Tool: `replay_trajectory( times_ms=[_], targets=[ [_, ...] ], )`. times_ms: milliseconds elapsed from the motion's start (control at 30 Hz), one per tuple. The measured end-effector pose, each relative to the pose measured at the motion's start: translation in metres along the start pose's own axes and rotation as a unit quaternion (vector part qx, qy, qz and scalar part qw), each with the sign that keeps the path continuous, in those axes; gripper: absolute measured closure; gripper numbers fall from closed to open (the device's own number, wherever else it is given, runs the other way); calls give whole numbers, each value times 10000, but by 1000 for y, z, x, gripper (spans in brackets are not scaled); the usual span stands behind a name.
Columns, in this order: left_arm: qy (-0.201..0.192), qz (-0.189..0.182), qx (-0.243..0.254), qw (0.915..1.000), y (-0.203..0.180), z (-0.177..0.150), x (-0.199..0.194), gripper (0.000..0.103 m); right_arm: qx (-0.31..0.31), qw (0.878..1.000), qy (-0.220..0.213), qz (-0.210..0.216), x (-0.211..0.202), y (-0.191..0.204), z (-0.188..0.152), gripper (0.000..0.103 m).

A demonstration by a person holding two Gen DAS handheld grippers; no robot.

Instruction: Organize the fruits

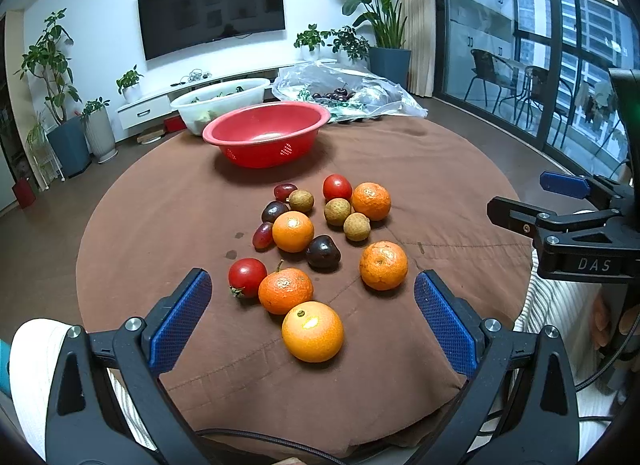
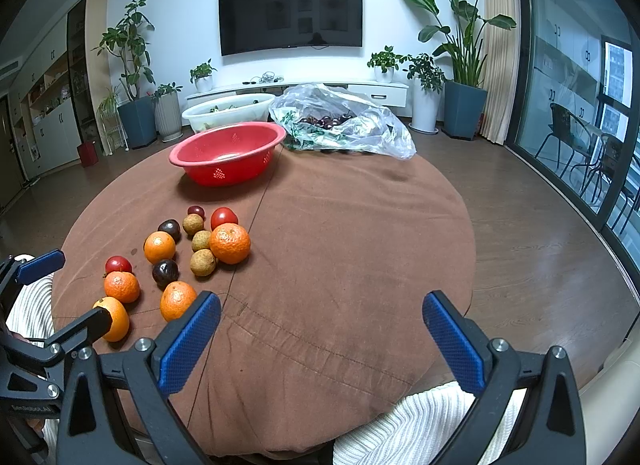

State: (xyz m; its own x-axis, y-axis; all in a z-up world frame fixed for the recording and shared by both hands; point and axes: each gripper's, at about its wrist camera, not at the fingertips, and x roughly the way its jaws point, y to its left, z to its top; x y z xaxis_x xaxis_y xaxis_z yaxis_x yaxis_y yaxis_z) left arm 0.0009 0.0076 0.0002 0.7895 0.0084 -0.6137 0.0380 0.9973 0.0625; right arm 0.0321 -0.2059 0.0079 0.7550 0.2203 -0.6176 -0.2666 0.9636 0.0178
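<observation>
Loose fruit lies in a cluster on the brown cloth: several oranges, the nearest orange (image 1: 312,331) just ahead of my left gripper (image 1: 313,295), two tomatoes such as the near tomato (image 1: 247,276), brownish lychees (image 1: 356,226), dark cherries (image 1: 323,252) and red grapes (image 1: 263,235). Behind them stands an empty red bowl (image 1: 265,133). My left gripper is open over the near fruit and holds nothing. My right gripper (image 2: 321,312) is open above bare cloth, right of the fruit cluster (image 2: 229,243). The red bowl (image 2: 227,152) sits at the far left there.
A white tub (image 1: 222,99) with greens and a clear plastic bag of cherries (image 1: 340,95) lie behind the bowl. The round table's edge (image 2: 460,201) drops to wooden floor. Potted plants and a TV cabinet stand by the far wall. A knitted sleeve (image 2: 404,425) shows below.
</observation>
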Motion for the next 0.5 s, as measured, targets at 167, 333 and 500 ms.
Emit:
replay_trajectory(
  times_ms=[167, 333, 500],
  targets=[
    [-6, -13, -6, 10000, 1, 0, 0, 0, 3, 10000, 6, -1, 0, 0, 0, 0],
    [-12, -11, -10, 10000, 1, 1, 0, 0, -1, 10000, 10, -4, 0, 0, 0, 0],
    [-6, -8, -9, 10000, 1, 1, -1, 0, -2, 10000, 10, -5, 0, 1, 0, 0]
  ],
)
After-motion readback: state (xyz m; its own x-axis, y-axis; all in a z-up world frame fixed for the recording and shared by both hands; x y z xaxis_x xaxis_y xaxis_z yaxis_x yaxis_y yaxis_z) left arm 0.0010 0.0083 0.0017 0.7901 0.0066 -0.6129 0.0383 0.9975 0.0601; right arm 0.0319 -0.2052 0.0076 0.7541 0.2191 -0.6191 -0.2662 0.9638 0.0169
